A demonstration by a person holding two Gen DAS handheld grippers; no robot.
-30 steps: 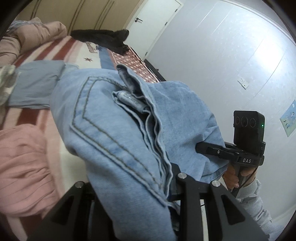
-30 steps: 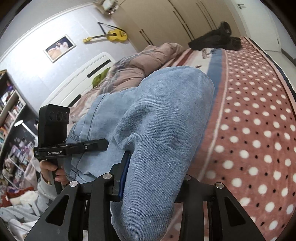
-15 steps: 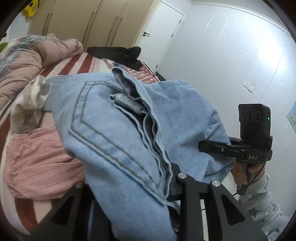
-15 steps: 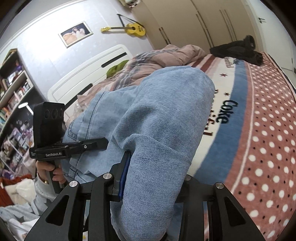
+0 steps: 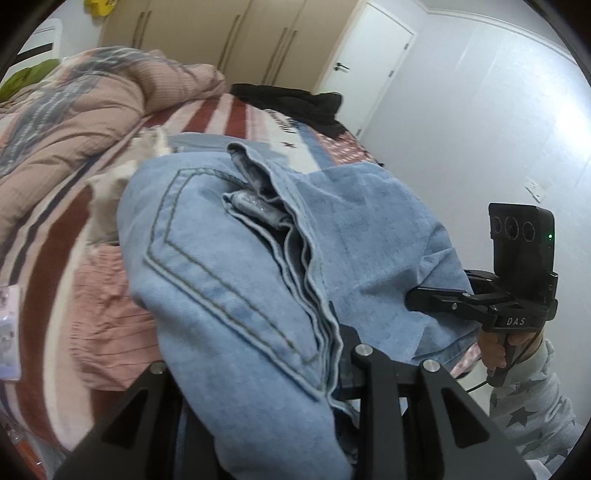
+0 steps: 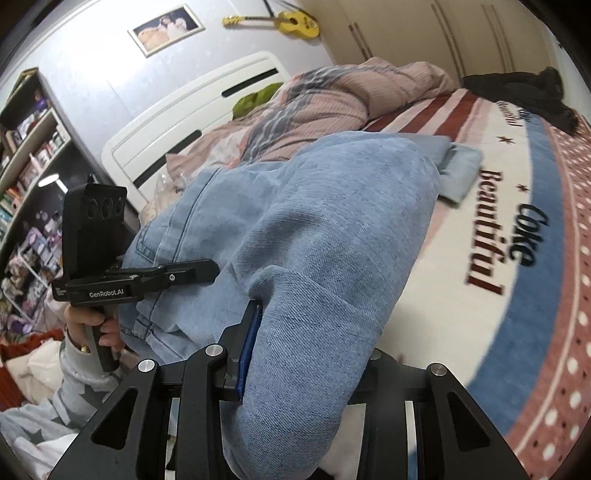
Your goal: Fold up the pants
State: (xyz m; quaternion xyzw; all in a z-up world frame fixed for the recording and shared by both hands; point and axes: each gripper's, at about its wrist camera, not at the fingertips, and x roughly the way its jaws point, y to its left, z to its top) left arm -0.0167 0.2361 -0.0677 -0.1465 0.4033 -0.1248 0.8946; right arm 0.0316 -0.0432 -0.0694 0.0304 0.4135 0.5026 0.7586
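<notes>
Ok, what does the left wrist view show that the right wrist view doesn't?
Only the left wrist view: the white door, the jeans' stitched pocket, and the right claw from outside, clamped on denim. Only the right wrist view: the yellow guitar, framed picture, bookshelf, and the left claw from outside. Both: the jeans, black garment, pink duvet, wardrobe.

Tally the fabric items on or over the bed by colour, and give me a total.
Light blue denim: 1, the jeans clamped in both grippers
Grey-blue: 1, a folded garment
Black: 1, a clothing heap
Pink: 2, the quilt and a ribbed garment
Off-white: 1, a crumpled cloth
Total: 6
</notes>
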